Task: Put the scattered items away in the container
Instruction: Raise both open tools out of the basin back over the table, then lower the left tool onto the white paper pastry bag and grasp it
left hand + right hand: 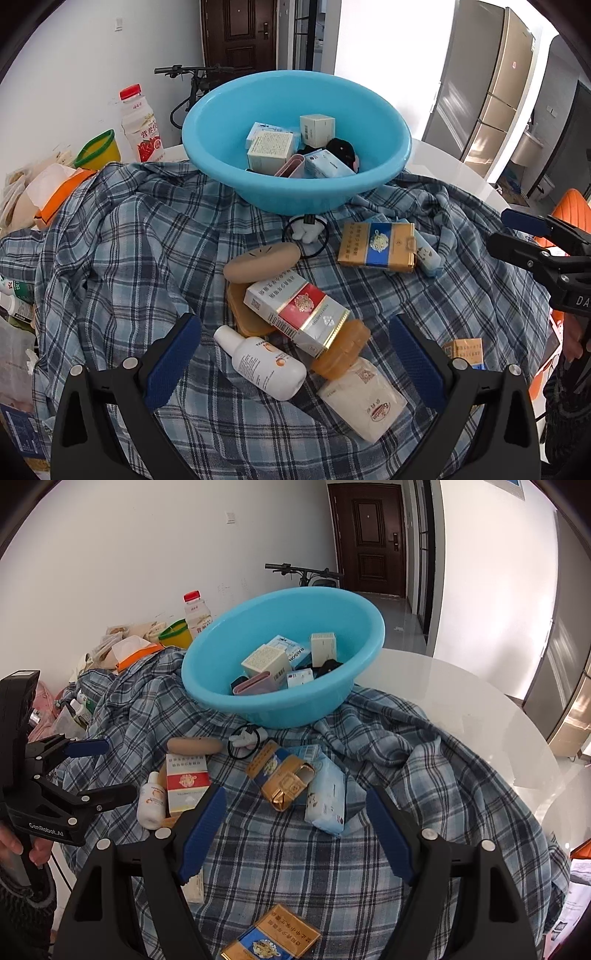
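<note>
Basin (388, 162) sits on the plaid shirt (129, 258), part filled with boxes. Loose items all lie on the shirt, your side of the basin. Left gripper (295, 354) has its jaws wide and empty over the red pack (295, 314): take it across the narrow sides. Right gripper (295, 830) is the same, nearing the gold pack (280, 775).

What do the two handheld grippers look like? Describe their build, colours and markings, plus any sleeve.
Both the left gripper and the right gripper have matte black angular frames, silver rivets and textured blue pads. White "GenRobot.AI" lettering marks the left one's body. A dark knitted sleeve covers the left wrist.
</note>
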{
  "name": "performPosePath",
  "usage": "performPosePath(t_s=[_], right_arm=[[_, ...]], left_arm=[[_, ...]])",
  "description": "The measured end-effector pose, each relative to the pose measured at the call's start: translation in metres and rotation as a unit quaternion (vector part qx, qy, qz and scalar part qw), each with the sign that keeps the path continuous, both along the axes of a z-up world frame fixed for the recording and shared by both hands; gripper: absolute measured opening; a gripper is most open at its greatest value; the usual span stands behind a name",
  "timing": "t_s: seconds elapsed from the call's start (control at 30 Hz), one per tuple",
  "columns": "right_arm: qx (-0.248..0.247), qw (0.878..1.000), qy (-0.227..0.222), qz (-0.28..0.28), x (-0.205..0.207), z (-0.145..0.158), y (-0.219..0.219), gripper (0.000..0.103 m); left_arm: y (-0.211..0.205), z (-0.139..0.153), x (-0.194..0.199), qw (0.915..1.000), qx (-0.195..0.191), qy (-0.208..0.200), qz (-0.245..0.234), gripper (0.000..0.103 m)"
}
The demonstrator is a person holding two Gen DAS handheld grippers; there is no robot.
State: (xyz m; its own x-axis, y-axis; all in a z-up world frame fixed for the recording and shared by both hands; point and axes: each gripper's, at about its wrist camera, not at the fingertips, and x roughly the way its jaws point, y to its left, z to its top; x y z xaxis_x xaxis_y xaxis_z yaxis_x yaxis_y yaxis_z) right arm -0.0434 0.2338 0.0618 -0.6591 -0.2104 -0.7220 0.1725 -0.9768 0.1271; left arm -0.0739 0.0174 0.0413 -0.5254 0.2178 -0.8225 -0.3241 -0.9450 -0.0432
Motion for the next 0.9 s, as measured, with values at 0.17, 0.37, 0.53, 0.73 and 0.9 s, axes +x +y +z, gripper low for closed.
performPosePath(t_s=[0.17, 0.37, 0.53, 0.73, 0.9], right_arm=[[-0.021, 0.999, -0.024, 0.004, 0.014, -0.019, 0.003, 0.077], [-0.015, 0.999, -0.038, 0.015, 0.039, -0.034, -0.001, 0.077], [-0.013, 0.998, -0.057, 0.011, 0.053, -0.050, 0.003, 0.077], [-0.015, 0.997, -0.075, 0.002, 0.058, -0.066, 0.008, 0.077], [-0.020, 0.996, -0.083, -0.004, 0.063, -0.074, 0.012, 0.077]], left_arm=[[-0.001, -0.015, 0.008, 0.9998, 0.002, -0.017, -0.002, 0.103], [0.000, -0.034, 0.020, 0.9994, 0.007, -0.034, -0.001, 0.103], [0.010, -0.042, 0.038, 0.9989, 0.010, -0.040, -0.024, 0.103], [0.027, -0.050, 0.053, 0.9979, -0.002, -0.042, -0.050, 0.103], [0.042, -0.057, 0.059, 0.9964, -0.008, -0.047, -0.069, 0.103]])
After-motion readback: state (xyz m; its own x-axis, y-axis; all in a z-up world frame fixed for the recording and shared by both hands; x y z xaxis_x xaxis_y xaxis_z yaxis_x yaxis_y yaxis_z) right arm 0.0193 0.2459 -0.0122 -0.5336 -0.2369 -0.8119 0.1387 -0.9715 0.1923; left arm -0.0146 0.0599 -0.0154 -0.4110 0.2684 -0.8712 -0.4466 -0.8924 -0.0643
